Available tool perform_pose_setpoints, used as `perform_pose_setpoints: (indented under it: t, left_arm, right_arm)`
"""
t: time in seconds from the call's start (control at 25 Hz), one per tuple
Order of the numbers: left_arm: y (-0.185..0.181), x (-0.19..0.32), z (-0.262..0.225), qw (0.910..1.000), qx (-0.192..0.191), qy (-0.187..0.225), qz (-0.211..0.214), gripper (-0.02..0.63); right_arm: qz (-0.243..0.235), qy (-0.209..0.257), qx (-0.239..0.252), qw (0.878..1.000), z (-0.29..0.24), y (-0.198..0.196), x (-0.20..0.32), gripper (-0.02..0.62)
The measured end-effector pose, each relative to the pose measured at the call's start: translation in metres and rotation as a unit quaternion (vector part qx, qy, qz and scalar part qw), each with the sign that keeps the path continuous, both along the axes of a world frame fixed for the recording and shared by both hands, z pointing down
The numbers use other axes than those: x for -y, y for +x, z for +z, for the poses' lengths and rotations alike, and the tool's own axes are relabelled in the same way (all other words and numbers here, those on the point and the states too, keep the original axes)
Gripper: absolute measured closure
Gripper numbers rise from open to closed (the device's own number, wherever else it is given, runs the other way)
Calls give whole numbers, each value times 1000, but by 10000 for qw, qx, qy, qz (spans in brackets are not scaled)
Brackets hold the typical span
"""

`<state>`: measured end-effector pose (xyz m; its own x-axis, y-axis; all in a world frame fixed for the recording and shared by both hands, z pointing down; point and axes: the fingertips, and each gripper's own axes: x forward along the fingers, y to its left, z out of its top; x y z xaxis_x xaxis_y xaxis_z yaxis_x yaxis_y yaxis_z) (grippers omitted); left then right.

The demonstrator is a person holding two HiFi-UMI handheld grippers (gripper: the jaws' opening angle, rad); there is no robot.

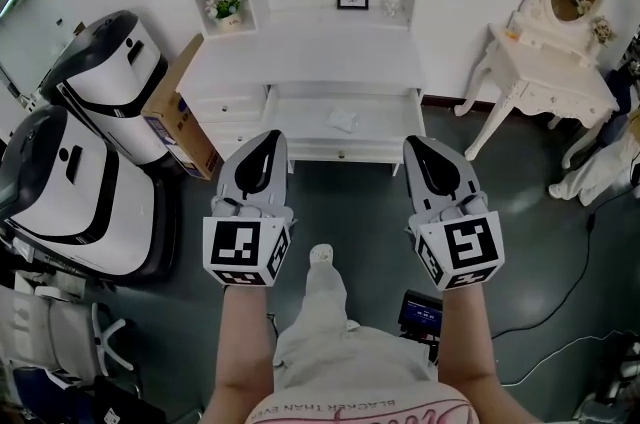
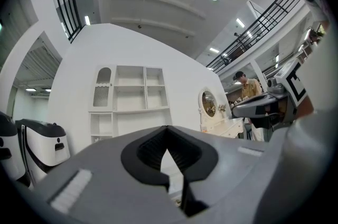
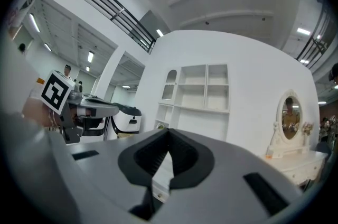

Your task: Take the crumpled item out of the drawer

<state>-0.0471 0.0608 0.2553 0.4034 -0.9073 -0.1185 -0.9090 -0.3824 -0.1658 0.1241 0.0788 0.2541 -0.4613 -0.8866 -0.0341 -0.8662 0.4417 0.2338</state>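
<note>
Currently left tongs and right tongs are hovering clenched, empty, before the open drawer; crumpled item is lying mid-drawer, barely showing, white-on-white.

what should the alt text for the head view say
Seen from above, a person holds a left gripper and right gripper, both shut and empty, side by side short of a white desk whose open drawer holds a crumpled white item. A dressing table stands to the right.
</note>
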Motion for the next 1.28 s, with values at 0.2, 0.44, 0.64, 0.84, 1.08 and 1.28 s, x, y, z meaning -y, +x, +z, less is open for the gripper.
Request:
perform_pose_setpoints:
  t: [0.2,0.44,0.64,0.84,1.08,1.28]
  left_arm:
    - [2,40,7,10000,4,-52,74,601]
    - [-11,104,11,9998,-96,-137,123,600]
    - [-14,165,15,9994,-90,-195,255,601]
    - [-18,225,21,9987,-101,-274,428,600]
    - [-21,294,25,9974,-144,-353,610,601]
    - [-23,340,33,9965,-179,-441,693,601]
  right_arm:
    - [114,-53,-56,9999,7,1,41,589]
    - [179,-117,-234,9995,15,-8,100,589]
    - [303,-194,-353,9987,19,-12,156,589]
    - [443,-354,-420,9975,28,-17,212,589]
    - [548,-466,-443,9964,32,-29,278,589]
    - [555,-603,-466,9955,43,-37,320,589]
